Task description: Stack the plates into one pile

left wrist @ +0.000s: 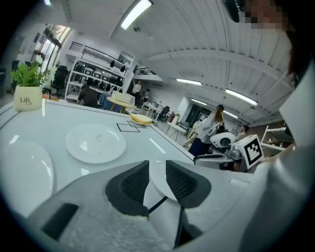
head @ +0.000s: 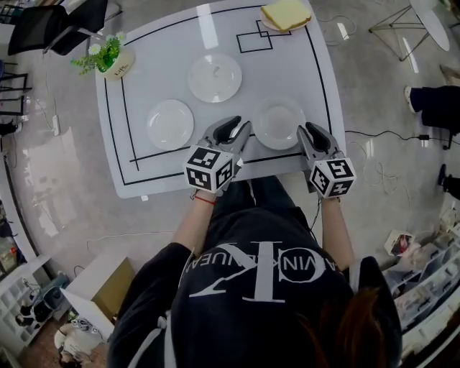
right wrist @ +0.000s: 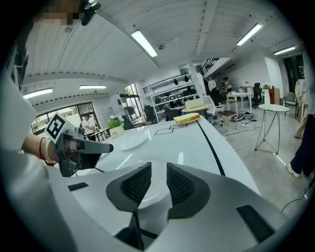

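Yellow bread [head: 286,13] rests on the far plate [head: 267,26].

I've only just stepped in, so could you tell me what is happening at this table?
A person holds a left gripper and a right gripper, one at each side of the nearest plate, near the front edge of the white table. Both grippers' fingers stand apart and grip nothing yet. Three white plates lie separately: this one, the left plate and the far plate. No pile has been started.
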`<state>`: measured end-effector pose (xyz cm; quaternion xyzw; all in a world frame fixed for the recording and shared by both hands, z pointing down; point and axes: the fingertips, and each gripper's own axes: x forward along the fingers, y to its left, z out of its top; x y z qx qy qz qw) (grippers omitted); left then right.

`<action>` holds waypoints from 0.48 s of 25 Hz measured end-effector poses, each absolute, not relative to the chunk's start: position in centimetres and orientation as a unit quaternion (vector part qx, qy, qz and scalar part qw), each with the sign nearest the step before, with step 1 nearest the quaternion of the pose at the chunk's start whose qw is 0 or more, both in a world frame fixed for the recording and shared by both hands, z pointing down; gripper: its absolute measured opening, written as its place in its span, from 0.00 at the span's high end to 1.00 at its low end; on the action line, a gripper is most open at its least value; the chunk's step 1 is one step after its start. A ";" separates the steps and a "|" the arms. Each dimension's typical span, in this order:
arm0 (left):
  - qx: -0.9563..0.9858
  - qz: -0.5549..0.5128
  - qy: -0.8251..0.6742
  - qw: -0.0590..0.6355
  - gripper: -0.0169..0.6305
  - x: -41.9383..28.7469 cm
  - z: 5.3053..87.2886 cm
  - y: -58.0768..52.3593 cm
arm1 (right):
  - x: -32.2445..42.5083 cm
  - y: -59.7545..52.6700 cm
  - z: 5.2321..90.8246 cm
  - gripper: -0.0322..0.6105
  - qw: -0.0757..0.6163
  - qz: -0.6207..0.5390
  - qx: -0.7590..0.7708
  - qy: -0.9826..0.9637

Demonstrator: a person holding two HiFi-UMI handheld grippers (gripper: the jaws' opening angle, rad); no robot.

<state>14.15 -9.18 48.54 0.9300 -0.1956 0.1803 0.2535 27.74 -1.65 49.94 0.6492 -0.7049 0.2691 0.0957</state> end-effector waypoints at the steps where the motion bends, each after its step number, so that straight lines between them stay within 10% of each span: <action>1: 0.926 0.188 -0.195 0.263 0.80 14.6 49.0 -9.1 | 28.1 -1.9 50.2 0.79 0.102 0.277 0.644 -0.706; 12: 0.889 0.275 -0.199 0.308 0.77 17.0 53.0 -8.6 | 29.5 -3.7 52.8 0.78 0.183 0.325 0.603 -0.705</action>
